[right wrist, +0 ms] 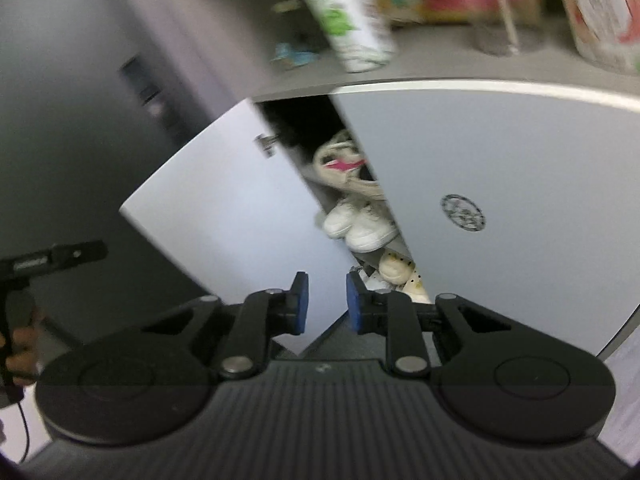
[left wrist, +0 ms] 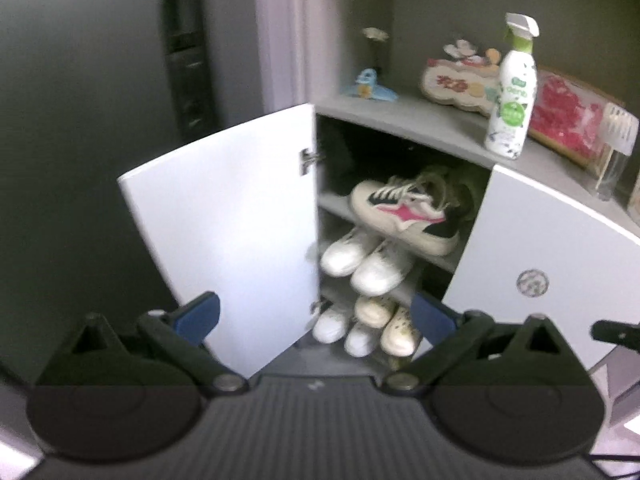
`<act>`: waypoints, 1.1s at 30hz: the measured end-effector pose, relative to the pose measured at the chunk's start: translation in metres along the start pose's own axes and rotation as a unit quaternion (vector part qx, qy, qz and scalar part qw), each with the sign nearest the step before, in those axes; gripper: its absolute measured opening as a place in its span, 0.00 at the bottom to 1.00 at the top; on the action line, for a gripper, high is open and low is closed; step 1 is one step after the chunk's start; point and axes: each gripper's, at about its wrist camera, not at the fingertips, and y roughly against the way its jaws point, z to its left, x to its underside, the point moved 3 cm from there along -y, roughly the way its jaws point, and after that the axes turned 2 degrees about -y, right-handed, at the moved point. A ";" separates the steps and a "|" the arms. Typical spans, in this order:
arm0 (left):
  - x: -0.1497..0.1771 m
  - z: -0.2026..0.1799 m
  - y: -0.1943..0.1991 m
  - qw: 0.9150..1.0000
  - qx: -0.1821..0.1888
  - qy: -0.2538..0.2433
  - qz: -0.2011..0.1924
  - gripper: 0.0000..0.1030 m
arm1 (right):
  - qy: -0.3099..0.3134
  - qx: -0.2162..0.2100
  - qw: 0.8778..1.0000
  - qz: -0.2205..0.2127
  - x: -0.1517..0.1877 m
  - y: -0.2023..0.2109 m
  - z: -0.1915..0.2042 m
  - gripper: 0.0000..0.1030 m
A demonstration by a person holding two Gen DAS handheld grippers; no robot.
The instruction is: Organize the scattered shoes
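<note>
A white shoe cabinet stands ahead with its left door [left wrist: 232, 232] swung open and its right door [left wrist: 552, 264] closed. Inside, a cream sneaker with a pink star [left wrist: 404, 212] lies on the upper shelf. A white pair [left wrist: 364, 260] sits on the middle shelf and several pale shoes [left wrist: 372, 326] on the bottom. My left gripper [left wrist: 316, 316] is open and empty, a short way in front of the opening. My right gripper [right wrist: 327, 304] holds nothing, its blue pads nearly together, and points at the gap between the doors, where the sneaker [right wrist: 340, 160] and white pair [right wrist: 356, 224] show.
On the cabinet top stand a white and green spray bottle [left wrist: 512, 92], a blue hair clip [left wrist: 370, 88], a decorated plaque [left wrist: 460, 84], a red-filled box [left wrist: 568, 116] and a diffuser [left wrist: 616, 148]. A hand [right wrist: 20, 344] grips the other tool at the right wrist view's left edge. A dark wall lies left.
</note>
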 end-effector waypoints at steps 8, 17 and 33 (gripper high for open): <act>0.070 0.039 0.052 0.999 -0.010 0.047 -0.008 1.00 | 0.027 0.006 1.000 0.005 0.036 0.051 0.050 0.23; 0.171 0.059 0.160 0.988 -0.124 0.090 0.011 1.00 | 0.064 -0.062 0.995 0.043 0.073 0.100 0.078 0.24; 0.300 -0.064 0.265 0.955 -0.247 0.162 0.038 1.00 | 0.188 -0.137 0.967 0.108 0.138 0.159 -0.010 0.25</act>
